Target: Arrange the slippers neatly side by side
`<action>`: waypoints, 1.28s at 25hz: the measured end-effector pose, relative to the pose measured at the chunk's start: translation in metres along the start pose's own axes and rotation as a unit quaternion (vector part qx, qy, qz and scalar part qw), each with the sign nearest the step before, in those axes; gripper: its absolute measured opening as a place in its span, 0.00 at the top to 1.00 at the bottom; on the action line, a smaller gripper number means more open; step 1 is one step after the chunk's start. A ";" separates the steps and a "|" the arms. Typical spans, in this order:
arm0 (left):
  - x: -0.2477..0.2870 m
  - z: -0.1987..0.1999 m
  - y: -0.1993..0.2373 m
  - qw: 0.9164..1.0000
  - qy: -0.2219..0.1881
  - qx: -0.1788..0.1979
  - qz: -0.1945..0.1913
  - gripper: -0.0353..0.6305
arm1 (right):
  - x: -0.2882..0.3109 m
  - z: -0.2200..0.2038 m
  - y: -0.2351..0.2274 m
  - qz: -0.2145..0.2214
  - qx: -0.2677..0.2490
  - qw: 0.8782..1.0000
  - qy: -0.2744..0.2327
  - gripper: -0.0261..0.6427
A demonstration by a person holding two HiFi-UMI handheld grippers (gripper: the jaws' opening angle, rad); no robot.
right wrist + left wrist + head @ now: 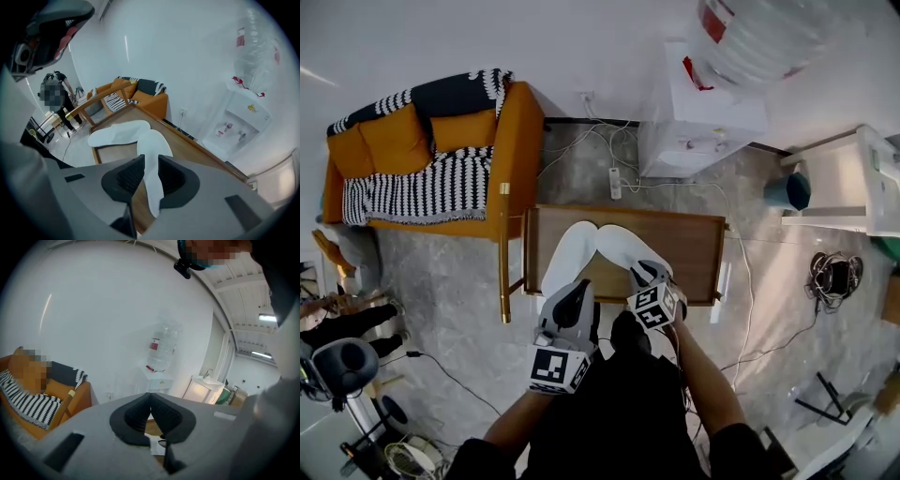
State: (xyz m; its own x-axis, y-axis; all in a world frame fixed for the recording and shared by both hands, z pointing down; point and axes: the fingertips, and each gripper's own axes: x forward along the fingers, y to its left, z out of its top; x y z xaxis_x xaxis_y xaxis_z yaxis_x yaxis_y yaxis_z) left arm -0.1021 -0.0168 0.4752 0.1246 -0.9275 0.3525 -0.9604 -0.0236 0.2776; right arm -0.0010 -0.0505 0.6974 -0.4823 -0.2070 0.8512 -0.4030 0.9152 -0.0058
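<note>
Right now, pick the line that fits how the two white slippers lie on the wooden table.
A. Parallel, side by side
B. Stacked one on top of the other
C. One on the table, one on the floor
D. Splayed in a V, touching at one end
D: in the head view the left slipper and the right slipper meet at their far ends and spread apart toward the person, both on the wooden table.

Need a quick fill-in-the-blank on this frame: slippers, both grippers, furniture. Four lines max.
1. Both slippers lie on a wooden ___.
2. The left hand-held gripper has its jaws ___, with nothing between them.
3. The right hand-held gripper hangs over a slipper with its jaws ___.
4. The cushions of the sofa are ___ in colour.

Missing words: table; shut; open; orange.
</note>
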 end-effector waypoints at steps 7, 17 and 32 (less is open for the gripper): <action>0.002 -0.007 0.003 1.000 0.010 -0.003 -0.004 0.92 | 0.025 -0.013 -0.003 -0.001 -0.041 0.999 0.036 0.82; 0.002 -0.017 0.011 1.000 0.020 -0.016 -0.003 0.92 | 0.047 -0.022 -0.005 -0.013 -0.045 0.997 0.060 0.83; -0.006 -0.021 0.017 1.000 0.020 -0.018 -0.003 0.92 | 0.038 -0.023 -0.012 -0.040 0.030 0.997 0.055 0.92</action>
State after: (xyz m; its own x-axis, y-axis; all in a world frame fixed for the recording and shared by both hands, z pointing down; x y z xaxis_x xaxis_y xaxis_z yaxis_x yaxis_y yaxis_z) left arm -0.1134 -0.0042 0.4967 0.1409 -0.9121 0.3850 -0.9502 -0.0153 0.3114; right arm 0.0033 -0.0613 0.7420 -0.3588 -0.2364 0.9030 -0.4849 0.8738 0.0360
